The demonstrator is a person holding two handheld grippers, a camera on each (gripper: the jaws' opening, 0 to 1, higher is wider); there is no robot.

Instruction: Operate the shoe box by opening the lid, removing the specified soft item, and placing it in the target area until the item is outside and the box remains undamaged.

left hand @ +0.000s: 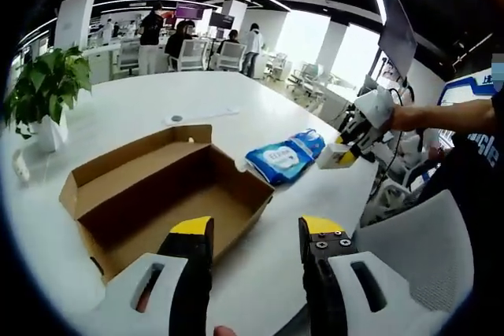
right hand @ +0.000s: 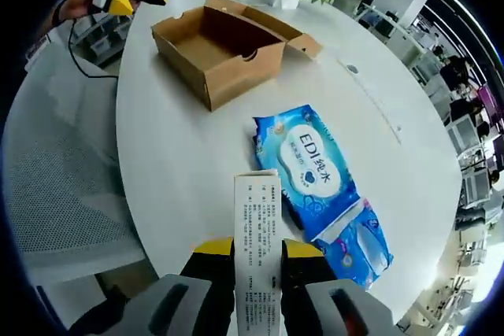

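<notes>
Right claw [right hand: 257, 253] pinches a white printed paper strip [right hand: 257, 226]; left claw [left hand: 256, 234] is spread, empty, over the open shoe box [left hand: 169, 186]. Wet-wipes pack [right hand: 319, 186] is already out on the desk [right hand: 181, 171]. Release the strip clear of the pack. Potted plant [left hand: 43, 88] sits well apart.

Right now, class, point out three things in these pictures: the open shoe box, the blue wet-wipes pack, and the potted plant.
shoe box [left hand: 150, 194]: left gripper view, on its bare inner floor.
wet-wipes pack [right hand: 315, 171]: right gripper view, on the white oval label at its middle.
potted plant [left hand: 47, 84]: left gripper view, on its green leaves.
</notes>
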